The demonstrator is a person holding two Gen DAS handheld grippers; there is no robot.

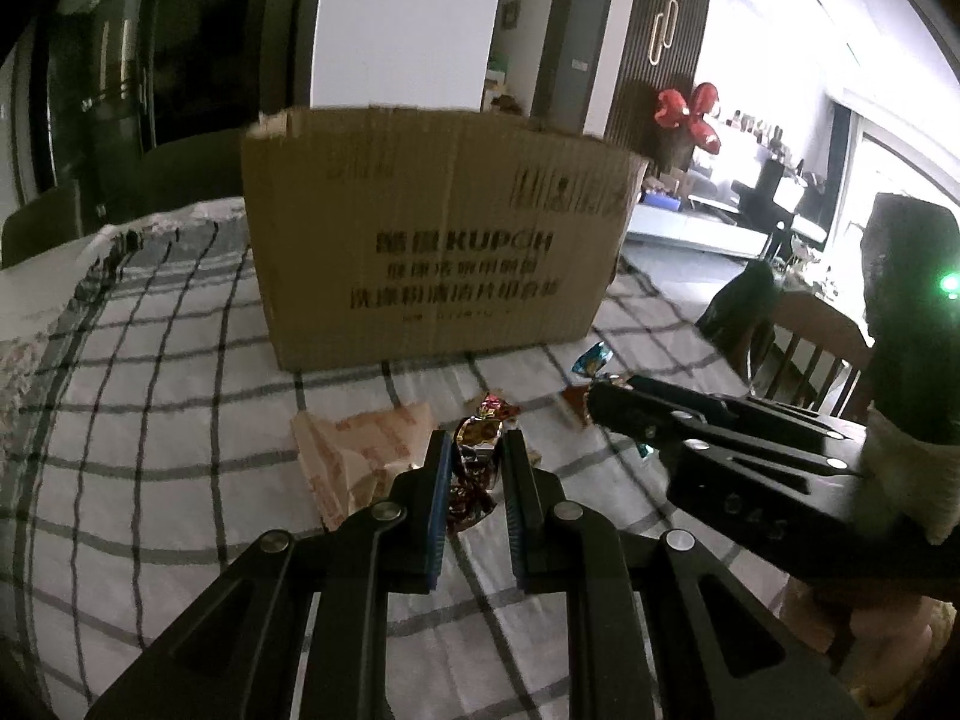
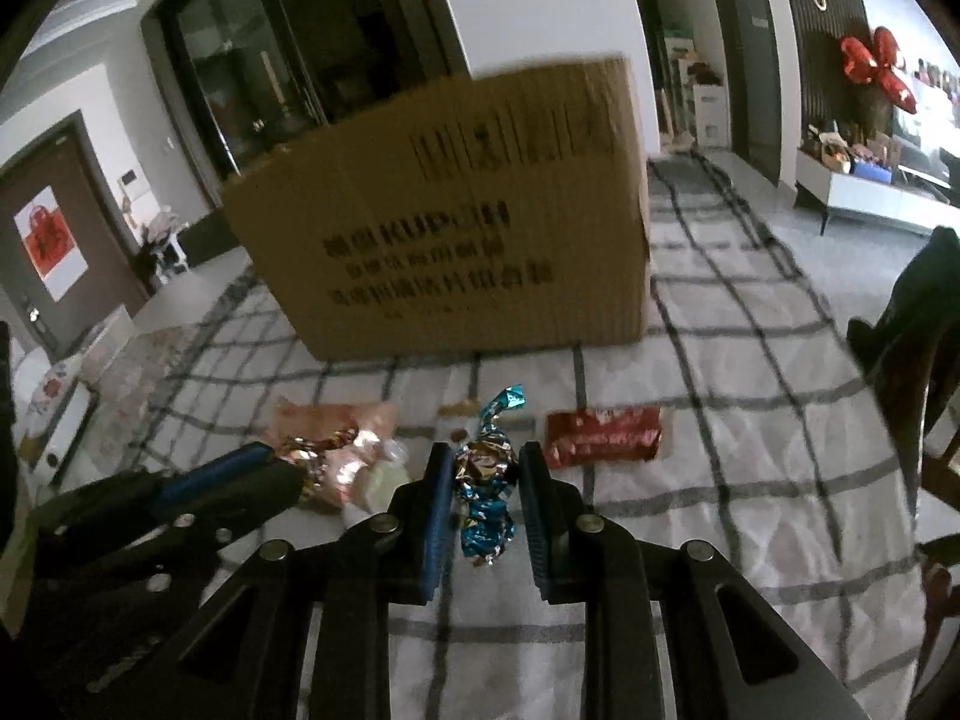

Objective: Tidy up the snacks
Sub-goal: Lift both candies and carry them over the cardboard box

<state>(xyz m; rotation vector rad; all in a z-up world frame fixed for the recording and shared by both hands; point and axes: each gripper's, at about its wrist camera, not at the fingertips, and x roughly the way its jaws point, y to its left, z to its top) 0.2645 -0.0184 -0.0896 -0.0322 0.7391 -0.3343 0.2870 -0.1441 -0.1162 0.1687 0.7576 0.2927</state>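
Note:
A brown cardboard box (image 1: 438,234) stands on the checked tablecloth; it also shows in the right wrist view (image 2: 456,228). My left gripper (image 1: 474,450) is shut on a red-gold foil candy (image 1: 471,468), held just above the cloth. My right gripper (image 2: 486,462) is shut on a blue foil candy (image 2: 486,498). In the left wrist view the right gripper (image 1: 606,402) sits to the right, with the blue wrapper tip (image 1: 591,357) showing. In the right wrist view the left gripper (image 2: 282,468) sits to the left, holding its candy (image 2: 318,450).
A pale orange snack packet (image 1: 366,450) lies under the left gripper, also in the right wrist view (image 2: 336,420). A red snack packet (image 2: 603,435) lies right of the right gripper. Another small candy (image 1: 495,405) lies ahead. A wooden chair (image 1: 810,348) stands at the table's right edge.

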